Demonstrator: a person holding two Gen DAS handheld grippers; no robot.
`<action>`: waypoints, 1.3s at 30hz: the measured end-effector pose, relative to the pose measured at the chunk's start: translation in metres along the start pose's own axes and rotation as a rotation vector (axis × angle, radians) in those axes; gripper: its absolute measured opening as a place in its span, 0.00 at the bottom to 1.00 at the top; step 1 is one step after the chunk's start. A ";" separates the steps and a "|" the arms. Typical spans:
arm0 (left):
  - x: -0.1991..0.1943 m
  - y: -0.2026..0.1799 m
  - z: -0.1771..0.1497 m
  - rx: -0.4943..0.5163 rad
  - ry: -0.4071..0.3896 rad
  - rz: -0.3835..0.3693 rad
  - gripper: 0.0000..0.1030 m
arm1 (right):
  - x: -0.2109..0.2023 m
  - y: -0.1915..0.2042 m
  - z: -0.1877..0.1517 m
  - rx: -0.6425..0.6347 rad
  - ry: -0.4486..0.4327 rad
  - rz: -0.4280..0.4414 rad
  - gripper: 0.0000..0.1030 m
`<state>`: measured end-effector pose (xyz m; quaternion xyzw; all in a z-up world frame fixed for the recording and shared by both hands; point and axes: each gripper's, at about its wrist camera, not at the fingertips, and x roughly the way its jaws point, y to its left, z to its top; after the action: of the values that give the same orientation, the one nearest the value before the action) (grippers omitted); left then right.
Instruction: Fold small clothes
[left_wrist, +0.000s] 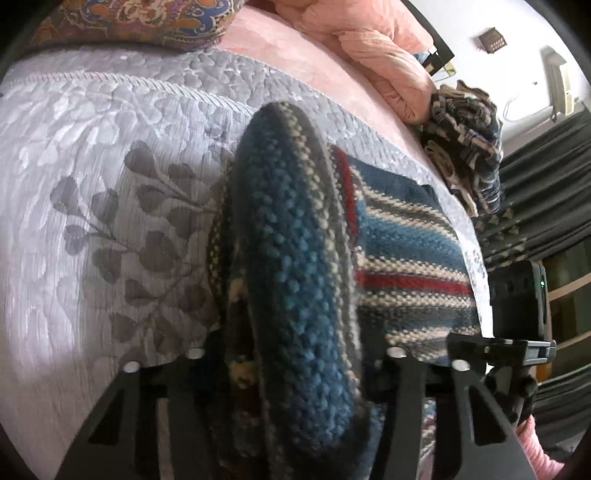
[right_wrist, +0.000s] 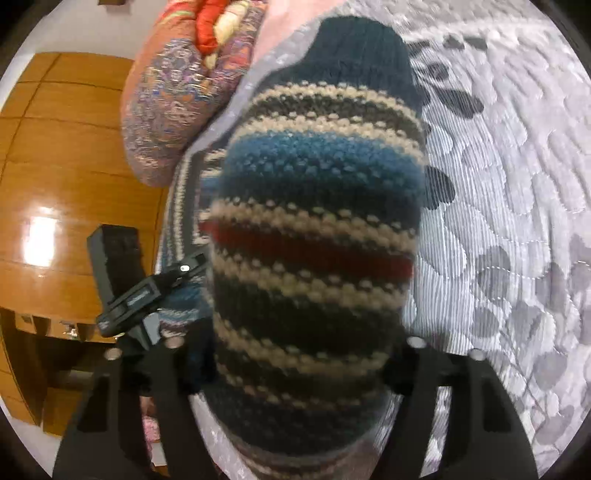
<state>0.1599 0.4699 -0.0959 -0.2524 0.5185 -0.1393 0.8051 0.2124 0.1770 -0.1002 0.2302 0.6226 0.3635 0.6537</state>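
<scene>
Where the striped knit garment (left_wrist: 303, 280) fills the middle of both wrist views, a thick fold of it rises between the fingers of each tool; it is banded in blue, cream, dark grey and red, with a plain dark ribbed edge at its far end in the right wrist view; the rest of it lies flat on the bed, its stripes running out to the right of the raised fold in the left wrist view. The left tool (left_wrist: 295, 354) is closed on that fold, the wool bunched tight between its black fingers; the right tool (right_wrist: 295, 350) likewise grips the garment (right_wrist: 314, 229), the knit swelling up out of its narrow gap and hiding the fingertips. Under the garment spreads a pale grey quilted bedspread (left_wrist: 110, 155) printed with darker grey leaves; beyond it a pink sheet (left_wrist: 295, 55) covers the far part of the bed. A second patterned knit piece (left_wrist: 465, 147), dark with pale markings, lies crumpled near the bed's edge, just beside a bunched pink blanket (left_wrist: 369, 40). A paisley cushion (left_wrist: 147, 22) sits at the far end; in the right wrist view the same kind of cushion (right_wrist: 173, 110) rests against the bedspread (right_wrist: 498, 184), with a glossy wooden cupboard (right_wrist: 55, 166) behind it. Dark curtains (left_wrist: 546, 192) hang at the right of the left wrist view.
</scene>
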 end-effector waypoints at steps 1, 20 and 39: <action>-0.004 -0.004 -0.004 0.001 -0.016 -0.015 0.42 | -0.006 0.003 -0.003 -0.006 0.000 0.016 0.57; -0.011 -0.196 -0.155 0.092 -0.039 -0.297 0.39 | -0.214 -0.037 -0.141 -0.094 -0.031 0.003 0.58; 0.066 -0.188 -0.209 0.041 -0.018 -0.215 0.47 | -0.196 -0.154 -0.179 0.087 -0.038 -0.014 0.73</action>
<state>0.0055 0.2262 -0.1134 -0.2913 0.4780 -0.2331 0.7952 0.0734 -0.0969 -0.1106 0.2607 0.6270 0.3271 0.6572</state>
